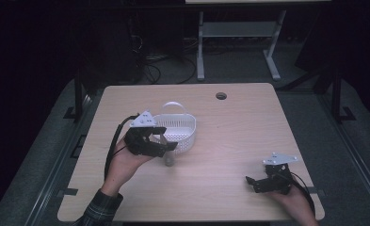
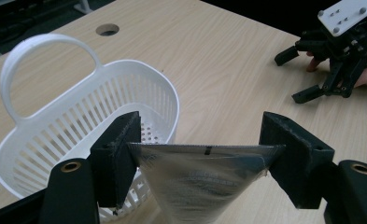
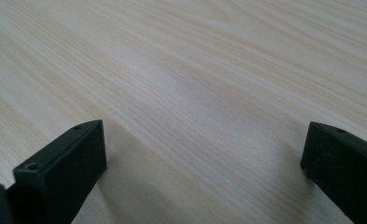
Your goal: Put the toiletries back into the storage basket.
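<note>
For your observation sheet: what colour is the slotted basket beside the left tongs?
White, handle included; the basket shows best in the left gripper view.

Light wooden table (image 1: 229, 141), white slotted basket (image 1: 182, 132) on it

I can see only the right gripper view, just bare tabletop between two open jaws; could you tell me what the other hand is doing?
Observer: The left gripper is shut on a clear plastic bag, pinched by its top edge.
Operator: Thank you, and is a container nearby?
Observer: Yes, a white slotted basket with a handle stands right beside that bag.
Operator: Is anything in the basket?
Observer: The part of its floor visible in the left gripper view looks bare.
</note>
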`<control>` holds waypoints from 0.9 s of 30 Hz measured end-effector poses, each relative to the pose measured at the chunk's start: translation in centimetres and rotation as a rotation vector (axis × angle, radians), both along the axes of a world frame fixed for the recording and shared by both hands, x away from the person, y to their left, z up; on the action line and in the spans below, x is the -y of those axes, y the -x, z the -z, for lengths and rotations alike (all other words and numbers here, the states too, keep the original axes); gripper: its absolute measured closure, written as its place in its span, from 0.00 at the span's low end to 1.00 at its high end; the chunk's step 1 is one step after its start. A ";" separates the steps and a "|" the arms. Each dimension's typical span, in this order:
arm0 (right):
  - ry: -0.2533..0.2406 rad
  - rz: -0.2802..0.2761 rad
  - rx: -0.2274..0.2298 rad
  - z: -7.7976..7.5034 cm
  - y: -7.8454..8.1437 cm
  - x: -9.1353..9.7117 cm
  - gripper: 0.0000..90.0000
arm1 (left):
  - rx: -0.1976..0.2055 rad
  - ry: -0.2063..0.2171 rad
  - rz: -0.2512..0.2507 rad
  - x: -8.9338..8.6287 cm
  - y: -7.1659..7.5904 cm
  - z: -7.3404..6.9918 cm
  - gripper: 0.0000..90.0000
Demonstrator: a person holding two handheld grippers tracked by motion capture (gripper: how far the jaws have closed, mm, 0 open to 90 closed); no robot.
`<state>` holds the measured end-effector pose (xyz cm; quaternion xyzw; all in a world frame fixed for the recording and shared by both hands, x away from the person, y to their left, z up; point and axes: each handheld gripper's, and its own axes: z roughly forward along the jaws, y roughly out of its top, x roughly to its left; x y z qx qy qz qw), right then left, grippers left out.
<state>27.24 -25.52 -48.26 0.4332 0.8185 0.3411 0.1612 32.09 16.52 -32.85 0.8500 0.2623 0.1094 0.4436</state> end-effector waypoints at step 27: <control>0.000 0.001 -0.001 0.0 0.0 0.0 0.00 | 0.033 0.050 0.028 0.2 -1.2 -4.3 0.33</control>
